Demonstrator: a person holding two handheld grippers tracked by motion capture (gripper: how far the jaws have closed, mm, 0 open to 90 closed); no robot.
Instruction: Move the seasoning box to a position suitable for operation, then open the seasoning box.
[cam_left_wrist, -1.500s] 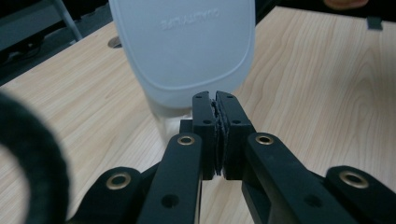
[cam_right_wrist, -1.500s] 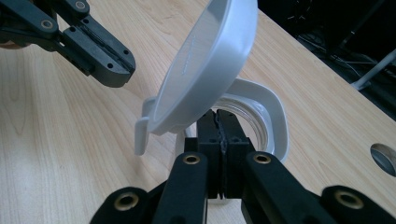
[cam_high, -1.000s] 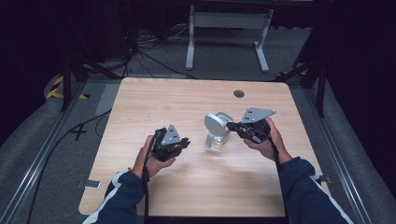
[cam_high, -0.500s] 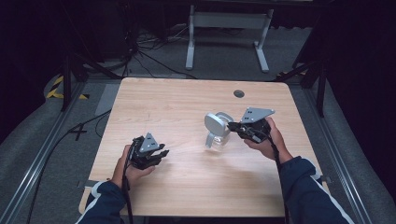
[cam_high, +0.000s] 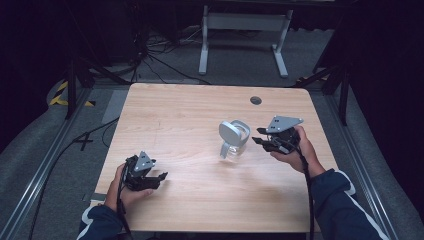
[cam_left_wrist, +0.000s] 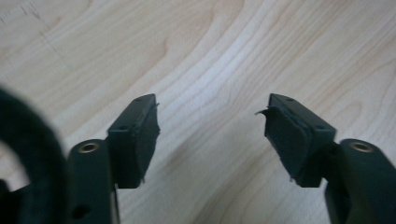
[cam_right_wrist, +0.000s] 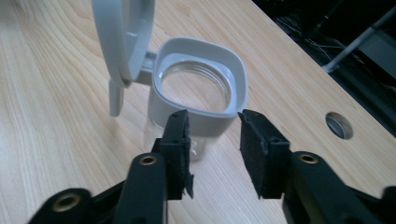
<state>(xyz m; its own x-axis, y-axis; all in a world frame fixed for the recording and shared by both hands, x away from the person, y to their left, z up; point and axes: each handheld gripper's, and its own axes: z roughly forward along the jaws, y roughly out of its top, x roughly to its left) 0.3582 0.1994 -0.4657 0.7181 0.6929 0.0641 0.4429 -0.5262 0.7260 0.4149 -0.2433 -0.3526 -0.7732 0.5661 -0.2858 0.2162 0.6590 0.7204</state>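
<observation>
Glass jar (cam_high: 233, 145) w/ grey plastic collar and hinged lid (cam_high: 229, 133) stands upright near mid-table, a bit right of centre, on the wooden table (cam_high: 175, 115); lid is flipped up and open, seen clearly in the right gripper view as jar (cam_right_wrist: 196, 93) w/ lid (cam_right_wrist: 122, 37) tilted back off the square rim. Handling, as a judgement: body looks like clear glass, so stiff, fragile and prob. slippery on the wall; looks empty, so likely light and easy to tip if nudged at the top. Lid hangs on a small hinge, so it may flop or swing when the jar is moved; don't grab there. Best hold is prob. the grey collar, across its flat sides, or the glass body low down for stability. Right gripper (cam_high: 264, 142) sits just beside the jar on its right, jaws have just been opening, now parted w/ nothing pressed between them; in its own view the gripper (cam_right_wrist: 214, 140) is close to the collar's near edge but not clamped on it. Left gripper (cam_high: 159, 178) is well apart at the near-left of the table, jaws also just opening, released and empty over bare wood, as its own view shows (cam_left_wrist: 210, 126). Count: 1 jar, 1 lid, 2 grippers, 1 table, 1 round hole (cam_high: 256, 100) in the table top.
</observation>
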